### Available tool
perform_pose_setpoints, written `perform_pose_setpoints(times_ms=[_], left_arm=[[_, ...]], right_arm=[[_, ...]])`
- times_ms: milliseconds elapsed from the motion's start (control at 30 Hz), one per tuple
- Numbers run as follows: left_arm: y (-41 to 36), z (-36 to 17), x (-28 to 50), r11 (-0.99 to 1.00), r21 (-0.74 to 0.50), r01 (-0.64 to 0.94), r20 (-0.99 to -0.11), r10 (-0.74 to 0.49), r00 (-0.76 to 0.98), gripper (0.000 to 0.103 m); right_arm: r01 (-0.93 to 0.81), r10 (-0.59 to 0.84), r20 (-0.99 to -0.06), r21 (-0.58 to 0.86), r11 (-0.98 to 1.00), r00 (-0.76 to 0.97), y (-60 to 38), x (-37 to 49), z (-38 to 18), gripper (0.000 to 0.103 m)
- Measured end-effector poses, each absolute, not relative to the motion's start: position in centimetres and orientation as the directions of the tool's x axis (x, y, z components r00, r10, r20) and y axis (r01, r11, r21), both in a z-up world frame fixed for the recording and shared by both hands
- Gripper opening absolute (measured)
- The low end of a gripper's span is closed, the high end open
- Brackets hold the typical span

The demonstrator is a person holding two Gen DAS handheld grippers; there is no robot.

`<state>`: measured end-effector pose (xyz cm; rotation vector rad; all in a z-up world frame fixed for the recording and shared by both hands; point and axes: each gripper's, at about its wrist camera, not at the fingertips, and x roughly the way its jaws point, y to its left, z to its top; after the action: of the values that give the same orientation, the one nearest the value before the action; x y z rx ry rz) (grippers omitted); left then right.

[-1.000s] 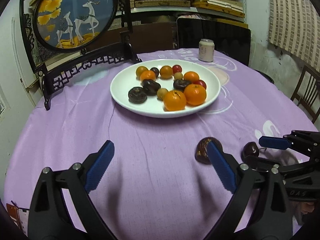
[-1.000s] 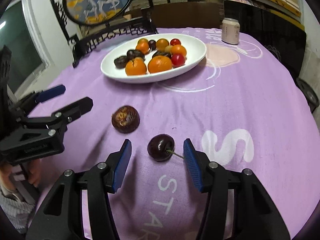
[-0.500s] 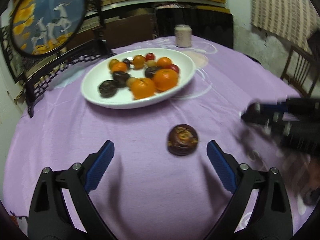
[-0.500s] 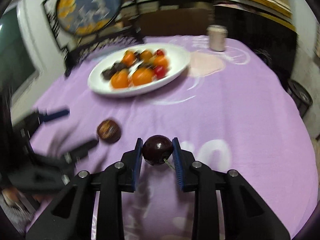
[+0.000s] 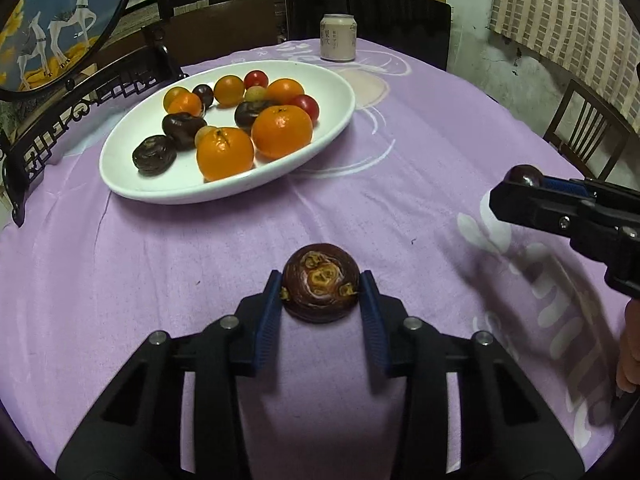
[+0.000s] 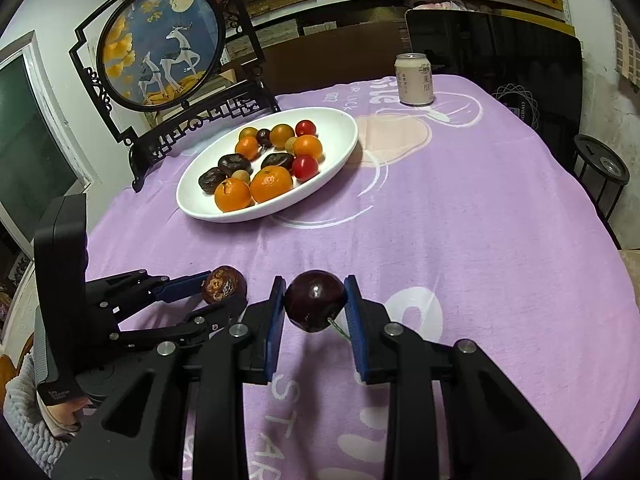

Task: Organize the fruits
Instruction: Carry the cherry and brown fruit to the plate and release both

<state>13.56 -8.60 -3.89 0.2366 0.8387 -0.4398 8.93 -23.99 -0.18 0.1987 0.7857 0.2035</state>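
My left gripper (image 5: 321,298) is shut on a dark brown wrinkled fruit (image 5: 321,282) low over the purple cloth. It also shows in the right wrist view (image 6: 223,285). My right gripper (image 6: 315,302) is shut on a dark red cherry (image 6: 315,300) with a stem, held above the cloth. The cherry shows at the right of the left wrist view (image 5: 523,175). A white plate (image 5: 172,188) at the back holds oranges (image 5: 282,131), cherry tomatoes (image 5: 306,105) and dark fruits (image 5: 154,154); it also shows in the right wrist view (image 6: 340,160).
A drink can (image 6: 414,79) stands beyond the plate. A black framed deer screen (image 6: 162,44) stands at the back left. A wooden chair (image 5: 584,132) and a black stool (image 6: 602,168) stand off the table's right side. Shelves run behind.
My left gripper moved over the wrinkled fruit and shut on it. My right gripper shut on the cherry and lifted it off the cloth.
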Motion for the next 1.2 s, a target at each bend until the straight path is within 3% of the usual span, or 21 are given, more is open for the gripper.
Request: perform_pose_setpoints(times_ms=[200,433,1000,1067,1100,1133,1200], left_arm=[[-4.9,0.3,14.1,0.922,-0.019,0.388,-0.686,-0.294,0.665,0.040],[-0.9,4.6,19.8,0.972,0.005,0.237,-0.630,-0.181,0.755,0.040],[-1.1,0.1,31.5,0.984,0.018,0.179,-0.668,-0.121,0.734,0.041],[-1.1,-0.2,31.7,0.984,0.027,0.175,-0.664,-0.113,0.739,0.048],[-1.1,-0.2,31.7,0.985,0.032,0.172,-0.661,-0.108,0.743,0.051],[-1.1,0.0,31.6,0.985,0.035,0.168,-0.654,-0.104,0.749,0.059],[-0.9,0.3,31.2,0.986,0.032,0.165,-0.643,-0.106,0.759,0.066]], right_arm=[[-0.095,0.262,-0.669,0.276,0.956,0.695,-24.4,9.3,0.1,0.030],[-0.134,0.286,-0.663,0.272,0.953,0.691,-22.7,14.2,3.0,0.030],[-0.164,0.247,-0.722,0.185,0.969,0.646,-15.9,28.4,0.6,0.030],[-0.163,0.238,-0.728,0.174,0.971,0.643,-15.5,29.0,0.1,0.032],[-0.157,0.233,-0.729,0.172,0.972,0.644,-15.4,29.1,-0.2,0.036],[-0.154,0.230,-0.729,0.171,0.973,0.645,-15.3,29.1,-0.3,0.048],[-0.151,0.228,-0.717,0.171,0.974,0.658,-15.4,28.7,-0.4,0.053]])
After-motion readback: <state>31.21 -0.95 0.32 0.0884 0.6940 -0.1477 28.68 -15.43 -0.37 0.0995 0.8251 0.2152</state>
